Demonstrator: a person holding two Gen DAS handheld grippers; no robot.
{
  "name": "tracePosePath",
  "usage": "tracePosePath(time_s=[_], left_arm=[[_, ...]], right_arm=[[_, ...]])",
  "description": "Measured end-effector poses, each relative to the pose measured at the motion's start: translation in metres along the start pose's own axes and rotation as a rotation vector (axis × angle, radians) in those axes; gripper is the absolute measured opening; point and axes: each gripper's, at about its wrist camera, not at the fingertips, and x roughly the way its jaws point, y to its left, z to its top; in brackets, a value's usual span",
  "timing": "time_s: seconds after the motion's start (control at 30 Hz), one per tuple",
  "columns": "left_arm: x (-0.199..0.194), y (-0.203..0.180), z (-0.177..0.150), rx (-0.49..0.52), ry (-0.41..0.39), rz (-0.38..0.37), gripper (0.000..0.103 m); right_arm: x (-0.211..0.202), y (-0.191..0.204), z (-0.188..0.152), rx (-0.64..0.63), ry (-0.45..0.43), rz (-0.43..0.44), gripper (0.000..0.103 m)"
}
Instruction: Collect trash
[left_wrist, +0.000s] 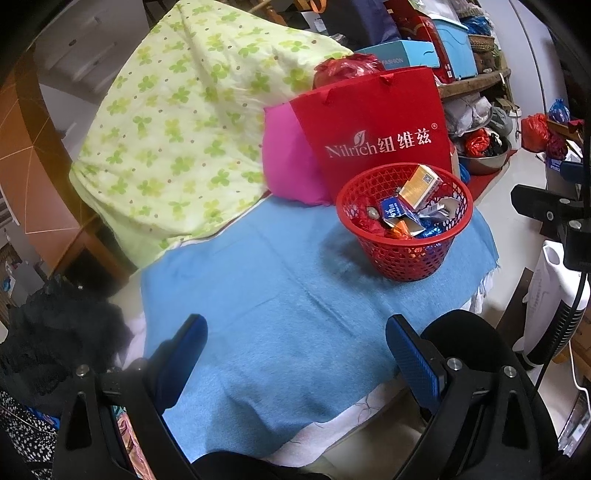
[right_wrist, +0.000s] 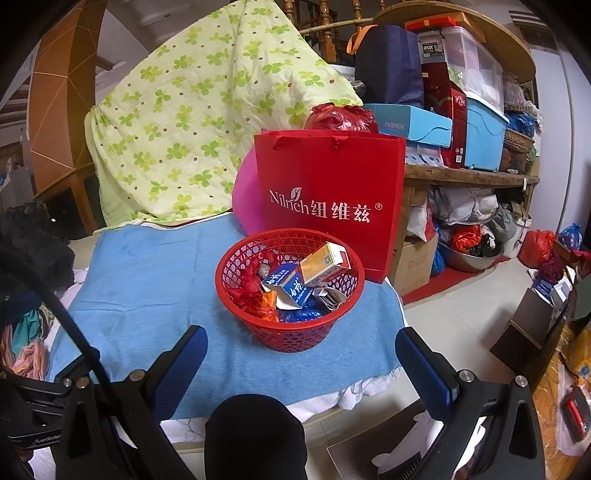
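Red bag reads "Nilrich". Red basket of wrappers, frame middle, on blue towel. Left tool, right tool wide open, empty.

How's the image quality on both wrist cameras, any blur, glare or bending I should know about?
Left wrist view: sharp in the middle, red basket casting a soft shadow on the blue towel, edges bent and dark-cornered by the fisheye. Right wrist view: equally sharp, shelf curved by distortion, no strong glare.
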Motion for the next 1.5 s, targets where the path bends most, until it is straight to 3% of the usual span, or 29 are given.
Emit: tracePosePath(time_s=[0.7,0.97,1.23,1.5], left_arm=[[0.008,-0.015,0.006,0.051,0.021,-0.009,0.097],[0.017,-0.013,0.017,0.040,0.031,-0.050,0.097],[0.050,0.012,0.054,-0.057,0.000,-0.063,0.097],[0.062,0.023,0.055,-0.173,-0.033,-0.103,0.097]], right_arm=[[0.007,-0.013,-0.007,0.033,0.014,-0.002,0.103],[0.007,-0.013,-0.006,0.033,0.011,-0.001,0.103],[0.004,-0.015,0.014,0.016,-0.032,-0.029,0.103],[0.020,-0.006,0.022,0.054,-0.032,-0.032,0.103]])
